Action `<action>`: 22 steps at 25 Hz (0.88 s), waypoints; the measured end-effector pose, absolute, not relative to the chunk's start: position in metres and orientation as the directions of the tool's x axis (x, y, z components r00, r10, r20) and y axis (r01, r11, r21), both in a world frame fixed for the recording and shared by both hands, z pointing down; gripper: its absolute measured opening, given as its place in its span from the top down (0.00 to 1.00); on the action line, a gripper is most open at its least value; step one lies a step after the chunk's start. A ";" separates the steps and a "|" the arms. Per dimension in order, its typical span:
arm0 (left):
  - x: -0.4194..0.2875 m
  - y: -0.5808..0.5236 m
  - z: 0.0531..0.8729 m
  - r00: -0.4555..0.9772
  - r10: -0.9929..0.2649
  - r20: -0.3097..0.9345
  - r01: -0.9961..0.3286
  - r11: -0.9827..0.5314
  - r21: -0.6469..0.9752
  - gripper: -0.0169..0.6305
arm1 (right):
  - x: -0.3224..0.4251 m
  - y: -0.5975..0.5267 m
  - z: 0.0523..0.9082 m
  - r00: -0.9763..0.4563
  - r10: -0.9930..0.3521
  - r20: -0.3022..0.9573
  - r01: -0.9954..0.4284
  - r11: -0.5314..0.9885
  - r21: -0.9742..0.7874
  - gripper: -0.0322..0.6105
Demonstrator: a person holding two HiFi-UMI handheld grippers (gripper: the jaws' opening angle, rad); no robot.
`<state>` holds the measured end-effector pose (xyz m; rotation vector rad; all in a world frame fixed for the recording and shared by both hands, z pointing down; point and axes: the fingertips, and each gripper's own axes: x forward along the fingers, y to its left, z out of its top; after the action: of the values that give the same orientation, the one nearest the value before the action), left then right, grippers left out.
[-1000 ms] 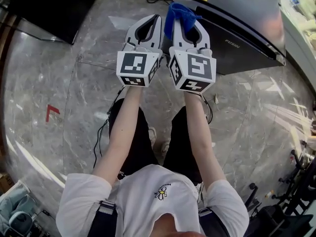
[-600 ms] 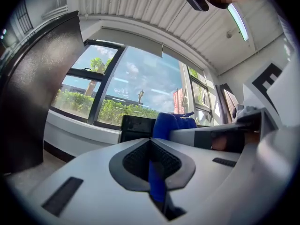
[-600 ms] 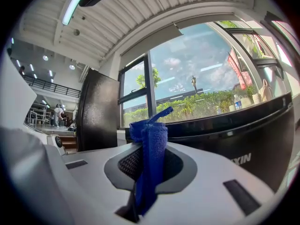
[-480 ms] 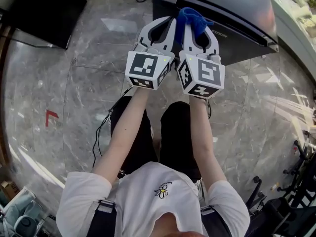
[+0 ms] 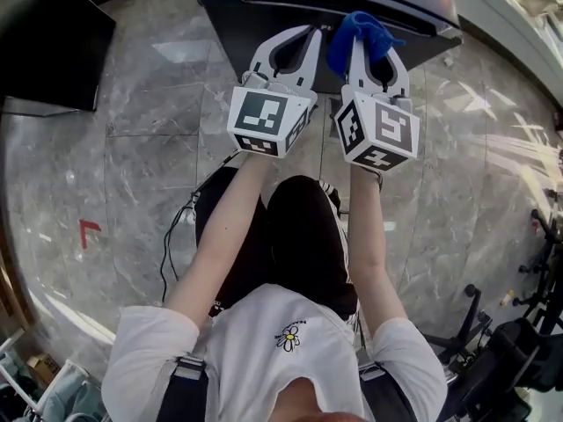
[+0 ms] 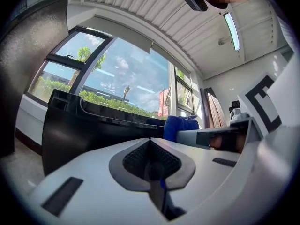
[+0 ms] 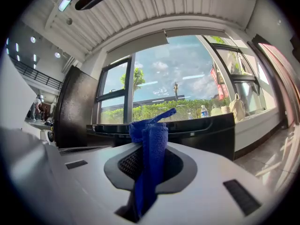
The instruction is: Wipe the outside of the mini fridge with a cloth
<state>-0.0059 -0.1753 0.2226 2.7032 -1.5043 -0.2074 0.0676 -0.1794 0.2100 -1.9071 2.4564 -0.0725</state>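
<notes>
Mini fridge [image 5: 255, 16] wiping is, in my judgement, at the approach step. Your right gripper [image 5: 373, 49] is clamped on the blue cloth [image 5: 354, 35], and your left gripper [image 5: 295, 42] is closed on nothing. The fridge stands directly ahead, though cloth contact cannot be confirmed. Next, press the cloth against the nearest panel and sweep.

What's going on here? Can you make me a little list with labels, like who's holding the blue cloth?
Place: grey tiled floor, black mini fridge in front
Cloth holder: right gripper, shut on the blue cloth
Other tool: left gripper, shut, nothing in it
Wiping yet: cloth is up by the fridge's top front edge; touching or not, can't tell
Person: white shirt, seen from above
</notes>
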 end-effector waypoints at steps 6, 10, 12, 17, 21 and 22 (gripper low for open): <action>0.018 -0.176 0.229 0.541 -0.836 -0.088 -0.831 -0.548 0.097 0.97 | 0.150 -0.181 0.210 -0.100 -0.995 0.010 -0.994 0.099 -0.053 0.85; 0.031 -0.175 0.233 0.566 -0.821 -0.074 -0.818 -0.570 0.071 0.97 | 0.202 -0.184 0.208 -0.006 -1.000 0.020 -0.999 0.005 -0.047 0.85; 0.035 -0.175 0.236 0.570 -0.819 -0.066 -0.816 -0.574 0.071 0.97 | 0.225 -0.187 0.210 0.033 -0.999 0.031 -0.998 -0.035 -0.060 0.85; 0.037 -0.174 0.234 0.564 -0.823 -0.070 -0.820 -0.568 0.065 0.97 | 0.257 -0.194 0.210 0.062 -0.997 0.042 -0.997 -0.064 -0.039 0.85; 0.016 -0.174 0.226 0.521 -0.848 -0.095 -0.844 -0.529 0.092 0.97 | 0.254 -0.190 0.209 0.060 -0.998 0.034 -0.996 -0.062 -0.059 0.85; 0.008 -0.174 0.225 0.503 -0.858 -0.104 -0.850 -0.513 0.120 0.97 | 0.246 -0.186 0.209 0.039 -0.999 0.032 -0.995 -0.042 -0.088 0.85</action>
<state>0.0079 -0.1742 0.2247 2.6767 -1.5226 -0.2315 0.2464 -0.1865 0.2095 -2.2342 2.1450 -0.1306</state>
